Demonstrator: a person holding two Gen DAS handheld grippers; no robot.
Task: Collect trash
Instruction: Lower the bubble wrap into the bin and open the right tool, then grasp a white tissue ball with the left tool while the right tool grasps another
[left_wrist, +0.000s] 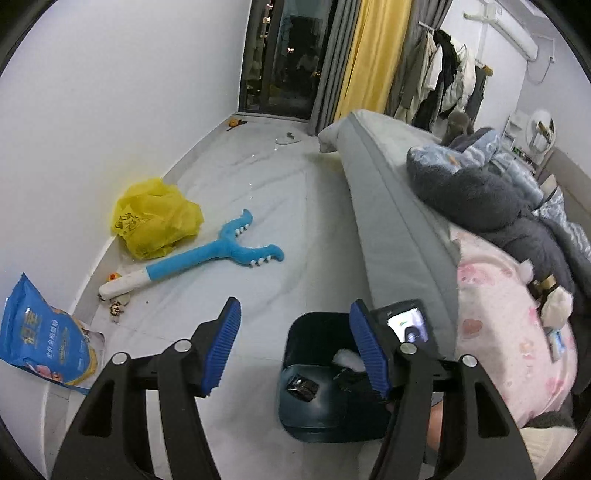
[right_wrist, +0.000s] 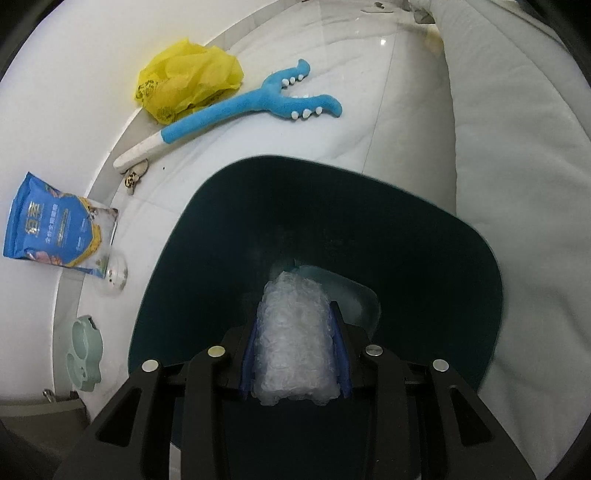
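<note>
- Right gripper (right_wrist: 295, 332) clamped on a wad of bubble wrap (right_wrist: 293, 332), held right over the open mouth of the dark bin (right_wrist: 443, 258).
- Left gripper (left_wrist: 295, 347) spread wide, nothing between the pads, hovering over the floor (left_wrist: 258, 184) just left of the bin.
- Already some stuff down in the bin: a dark wrapper (left_wrist: 303, 386) and something white, hard to tell what.
- Could go wrong: springy, light wrap, so might cling to a pad on release or bounce off the rim and land back on the floor. Probably better let go lower inside.
- Another risk: bin sits tight against the bed (left_wrist: 388, 221) on its right, so a nudge from the right gripper could tip or shove it.
- Room to move: open floor to the left and far side; wall (left_wrist: 92, 110) closes it off further left.
- Still out there near the wall: yellow bag (left_wrist: 155, 218), blue pouch (left_wrist: 40, 339), blue plush toy (left_wrist: 207, 254). Looks like the bag is the likely next pick, toy probably not trash.
</note>
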